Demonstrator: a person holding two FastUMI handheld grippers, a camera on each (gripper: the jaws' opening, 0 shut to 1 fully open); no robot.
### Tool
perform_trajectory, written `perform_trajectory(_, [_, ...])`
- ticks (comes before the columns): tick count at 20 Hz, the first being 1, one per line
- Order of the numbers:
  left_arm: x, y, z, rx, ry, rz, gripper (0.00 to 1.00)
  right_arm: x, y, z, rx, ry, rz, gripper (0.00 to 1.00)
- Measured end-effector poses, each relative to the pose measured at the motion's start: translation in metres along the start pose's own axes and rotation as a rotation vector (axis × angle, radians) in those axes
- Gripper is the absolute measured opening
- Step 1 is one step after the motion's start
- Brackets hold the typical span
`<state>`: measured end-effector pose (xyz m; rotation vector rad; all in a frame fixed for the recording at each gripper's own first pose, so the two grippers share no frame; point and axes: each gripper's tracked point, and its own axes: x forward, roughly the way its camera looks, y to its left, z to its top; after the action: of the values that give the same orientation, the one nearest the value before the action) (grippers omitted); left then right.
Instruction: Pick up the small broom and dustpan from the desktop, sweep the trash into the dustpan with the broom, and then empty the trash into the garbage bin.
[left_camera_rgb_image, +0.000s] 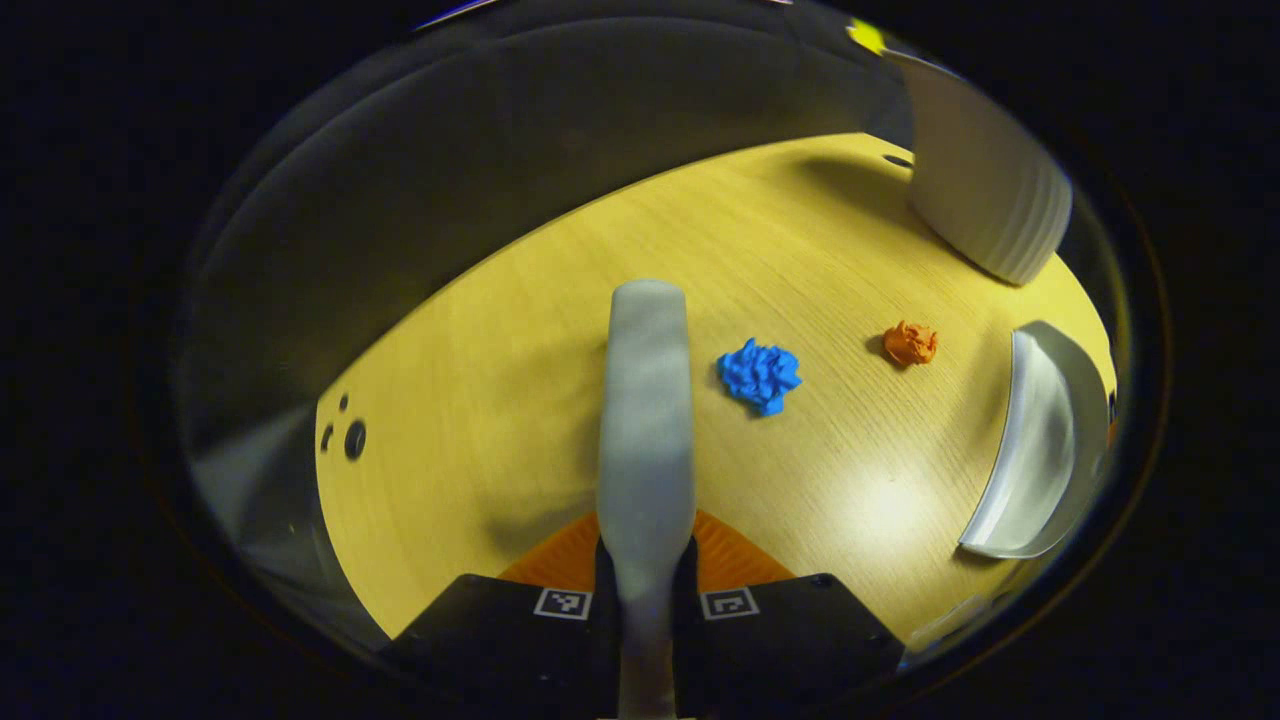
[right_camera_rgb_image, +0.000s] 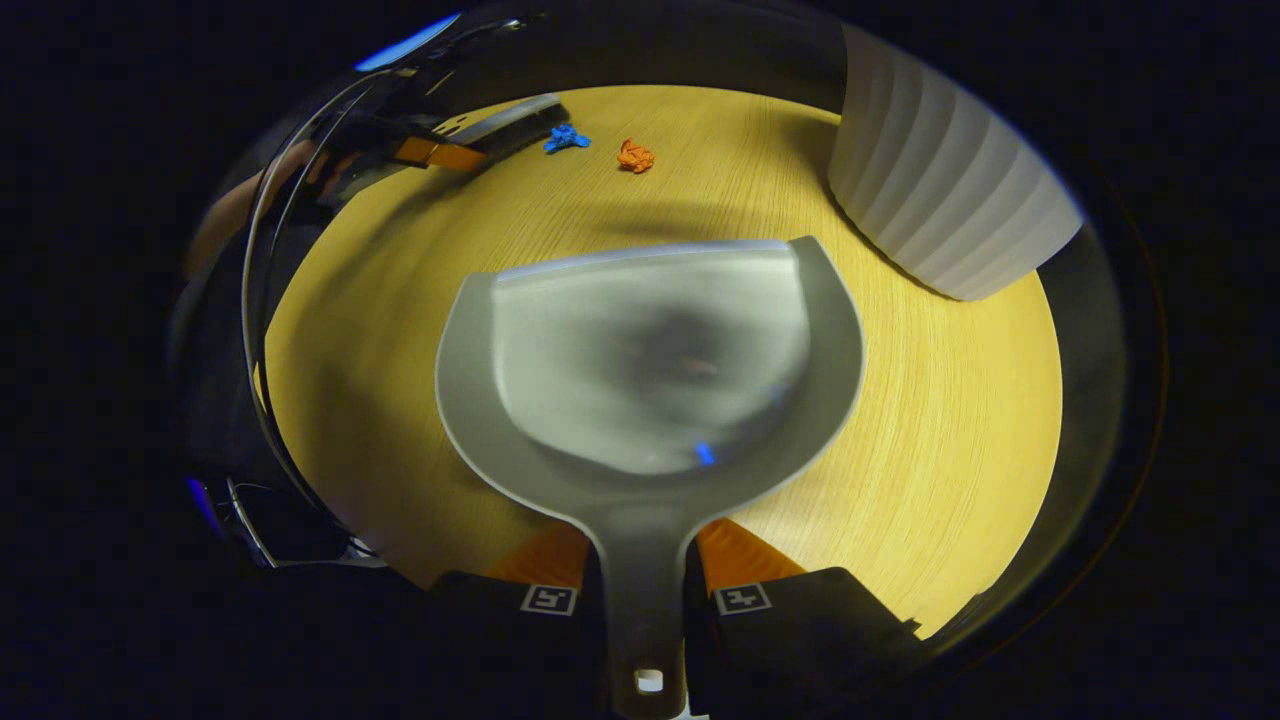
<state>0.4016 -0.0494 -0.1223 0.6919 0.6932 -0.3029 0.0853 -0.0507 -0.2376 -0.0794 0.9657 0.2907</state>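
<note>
Holding the broom by its handle in my left gripper, I see both fingers pressed against the handle's sides, so that claw is clenched on it. My right gripper is likewise clamped on the dustpan handle, with the pan held out ahead of it and its lip pointing toward the far side of the bench.

Two bits of trash lie on the bench: a blue crumpled wad just beside the broom handle in the left gripper view, and an orange wad between it and the dustpan. The white ribbed garbage bin stands near the bench's far right edge.

I judge both wads light and springy, likely to skitter or roll under a fast stroke, so short gentle strokes suit. The broom and pan look like stiff, light plastic; gripping at the handles is right. The pan seems to hover or rest low and tilted; I cannot tell whether its lip touches the bench.
</note>
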Motion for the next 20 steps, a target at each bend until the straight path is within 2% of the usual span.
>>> perform_trajectory(1, [0.003, -0.005, 0.011, 0.047, -0.012, -0.018, 0.22, 0.0, -0.002, 0.001, -0.012, 0.001, 0.003, 0.35])
perform_trajectory(2, [0.008, -0.011, 0.019, 0.092, -0.022, -0.041, 0.25, 0.0, -0.004, 0.002, -0.022, 0.002, 0.006, 0.35])
perform_trajectory(4, [0.013, -0.032, 0.033, 0.175, -0.033, -0.108, 0.21, 0.001, -0.007, 0.002, -0.029, 0.005, 0.013, 0.35])
perform_trajectory(5, [0.016, -0.042, 0.037, 0.218, -0.031, -0.144, 0.25, 0.001, -0.008, 0.002, -0.032, 0.006, 0.016, 0.35])
perform_trajectory(7, [0.02, -0.06, 0.047, 0.298, -0.033, -0.175, 0.25, 0.001, -0.009, 0.002, -0.045, 0.006, 0.018, 0.35])
perform_trajectory(8, [0.02, -0.071, 0.052, 0.322, -0.038, -0.203, 0.25, -0.001, -0.01, 0.001, -0.05, 0.007, 0.021, 0.39])
perform_trajectory(9, [0.017, -0.083, 0.056, 0.34, -0.042, -0.241, 0.26, -0.002, -0.009, 0.001, -0.052, 0.006, 0.023, 0.35])
perform_trajectory(11, [0.011, -0.106, 0.052, 0.376, -0.025, -0.321, 0.22, -0.003, -0.01, 0.001, -0.059, 0.004, 0.027, 0.35])
perform_trajectory(13, [-0.001, -0.127, 0.043, 0.398, -0.004, -0.382, 0.26, -0.001, -0.012, 0.0, -0.07, 0.0, 0.028, 0.35])
perform_trajectory(15, [-0.025, -0.142, 0.036, 0.388, 0.022, -0.469, 0.26, -0.001, -0.012, -0.001, -0.076, -0.008, 0.028, 0.35])
perform_trajectory(16, [-0.032, -0.151, 0.028, 0.381, 0.036, -0.512, 0.22, 0.0, -0.014, 0.0, -0.083, -0.012, 0.027, 0.35])
perform_trajectory(17, [-0.039, -0.161, 0.02, 0.374, 0.055, -0.551, 0.22, -0.001, -0.016, 0.0, -0.087, -0.015, 0.028, 0.35])
perform_trajectory(19, [-0.055, -0.173, 0.007, 0.362, 0.088, -0.625, 0.3, -0.003, -0.015, -0.001, -0.095, -0.025, 0.03, 0.35])
perform_trajectory(20, [-0.063, -0.184, 0.001, 0.352, 0.105, -0.663, 0.26, -0.002, -0.016, -0.002, -0.102, -0.031, 0.028, 0.35])
